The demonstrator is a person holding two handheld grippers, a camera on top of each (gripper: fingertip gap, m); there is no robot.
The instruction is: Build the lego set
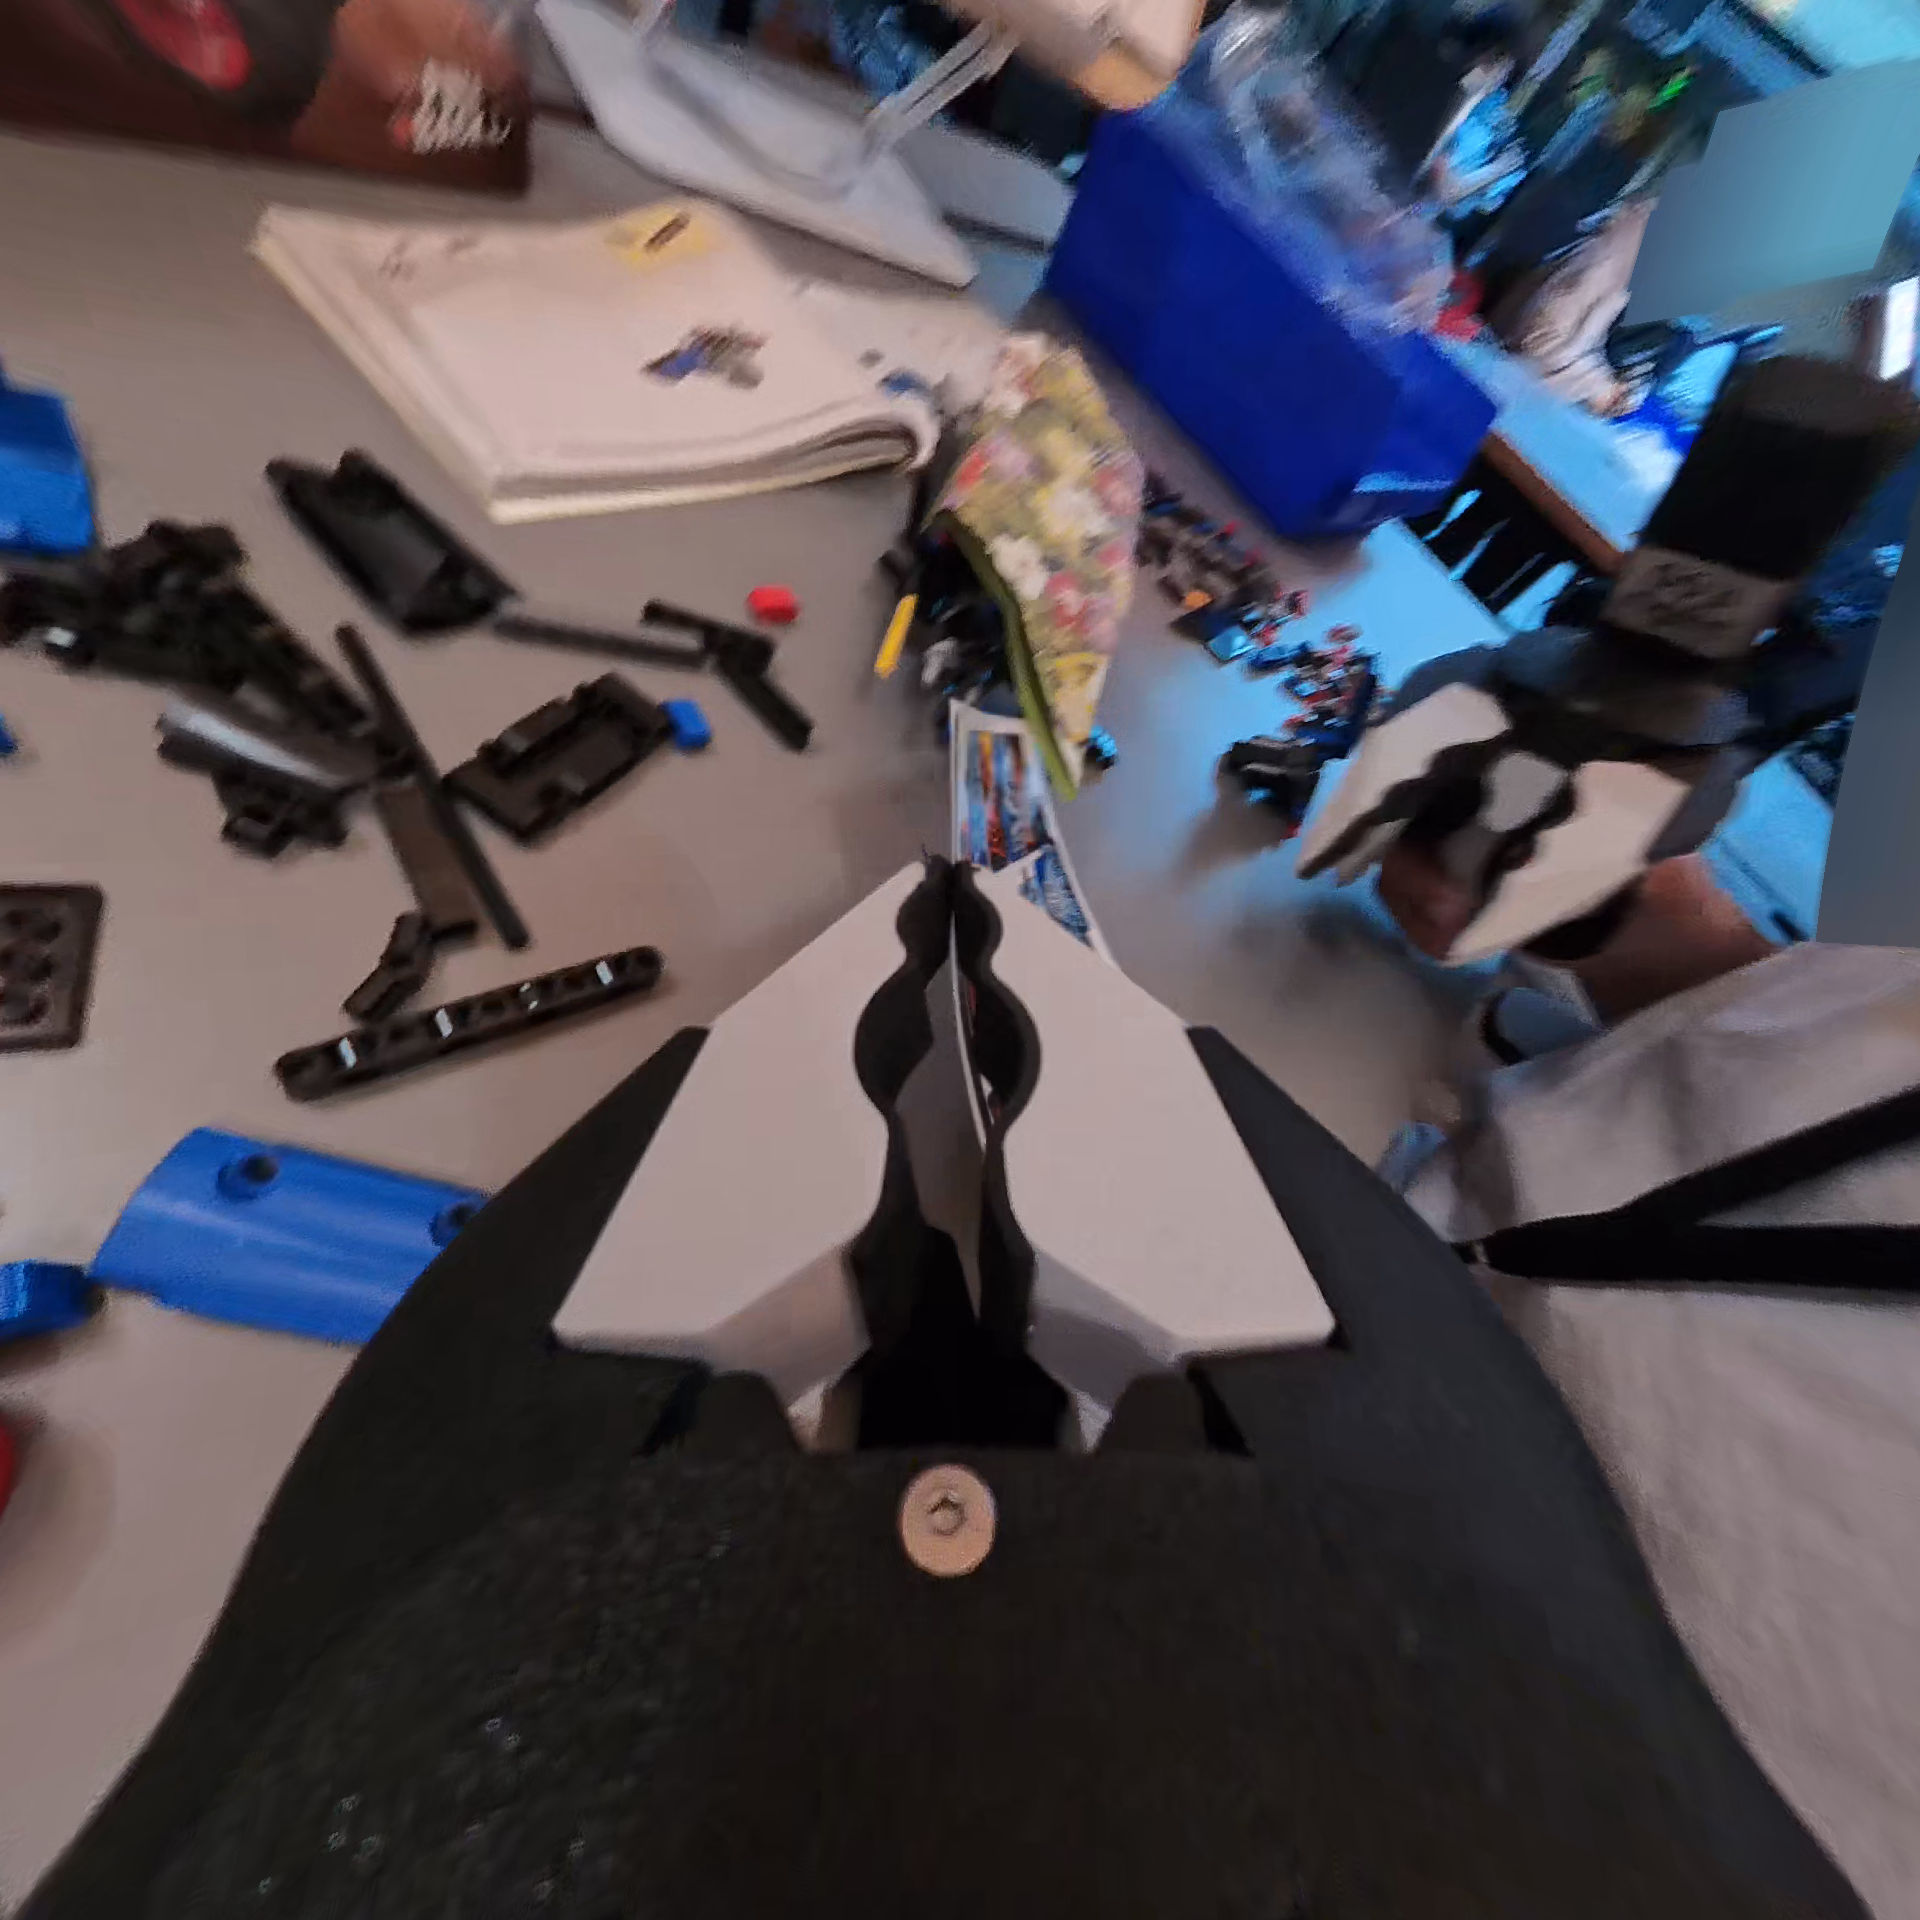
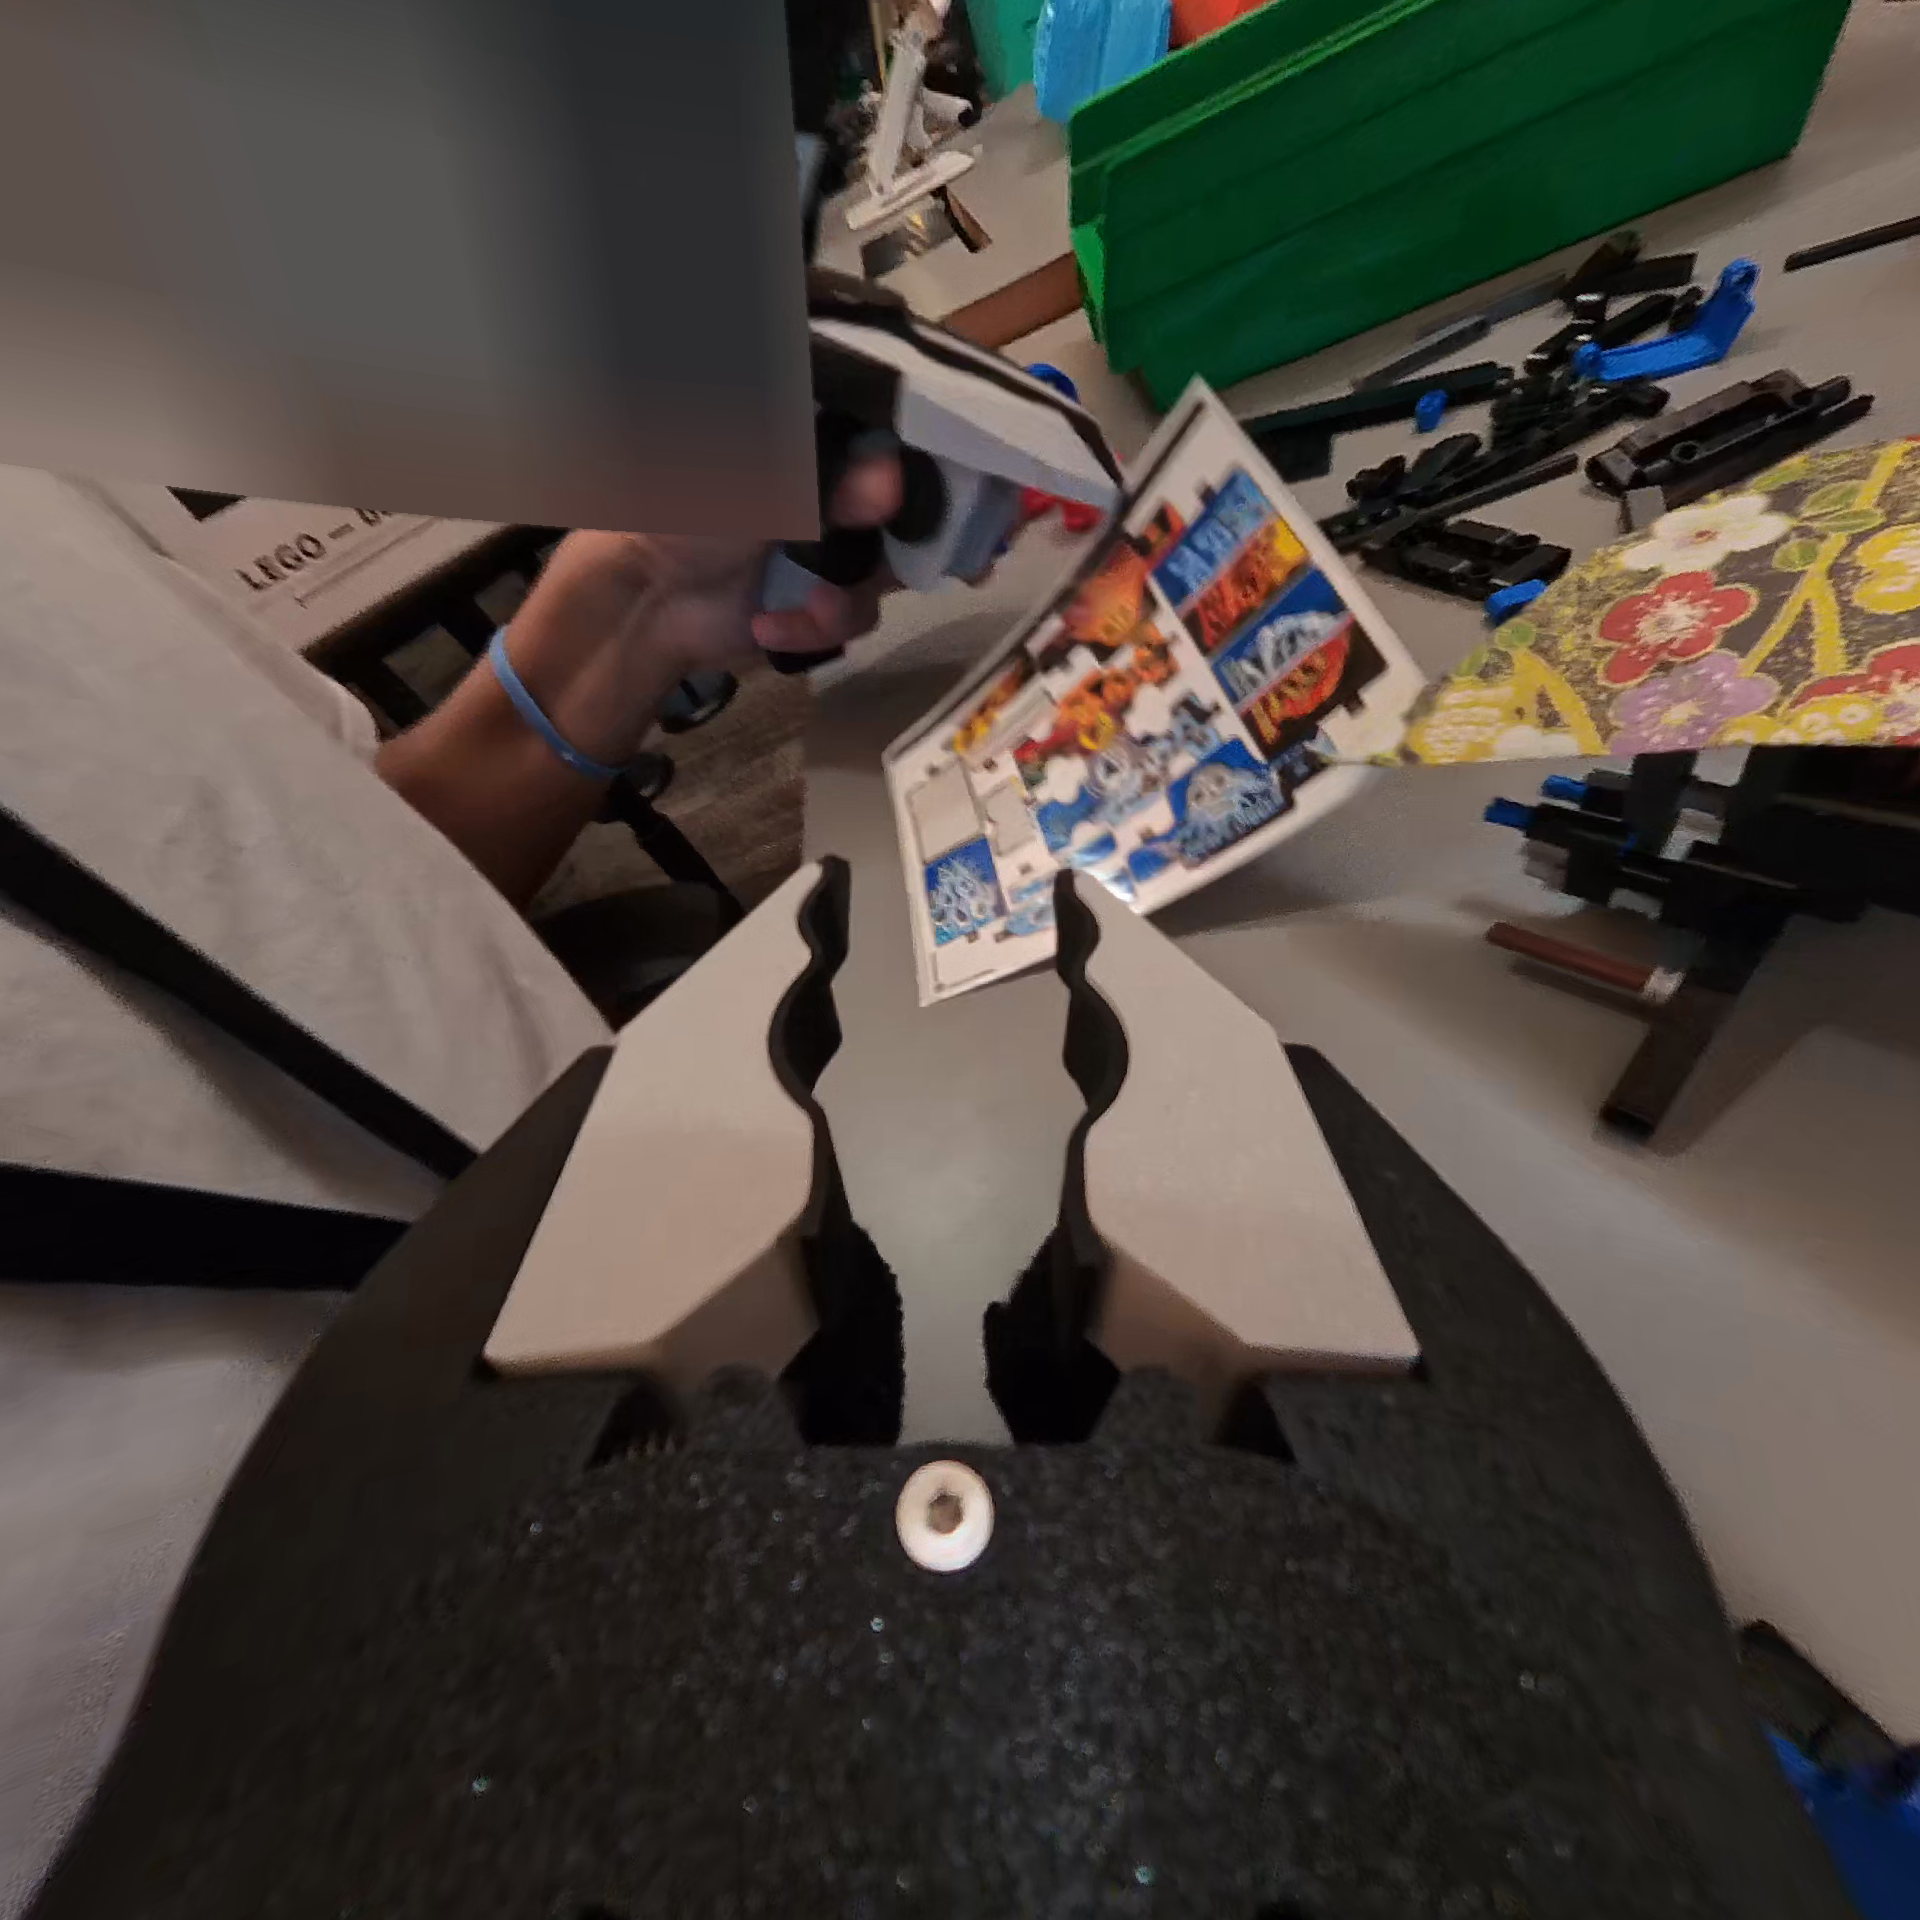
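1. Left gripper (image 1: pixel 951 883) low centre of left wrist view, jaws pinched narrow on edge of sticker sheet (image 1: pixel 1003 805); sheet seen edge-on, mostly hidden between the fingers.
2. Right gripper (image 2: pixel 945 883) low centre of right wrist view, jaws parted, nothing between them, bare grey table (image 2: pixel 1351 1195) showing through the gap.
3. Same sticker sheet (image 2: pixel 1153 696) mid-frame in right wrist view, tilted up off the table, top corner clamped by left gripper (image 2: pixel 1107 488); right edge covered by floral patterned sheet (image 2: pixel 1704 613).
4. Black lego parts (image 1: pixel 416 717) scattered left of centre, blurred; blue pieces (image 1: pixel 270 1231) lower left, cut off by frame edge.
5. Open instruction booklet (image 1: pixel 613 353) upper left, print unreadable from blur.
6. Green bin (image 2: pixel 1403 177) upper right, top cropped.
7. Partly built black model (image 2: pixel 1725 852) right edge, half hidden under floral sheet.
8. Right gripper (image 1: pixel 1496 821) at right of left wrist view, blurred.
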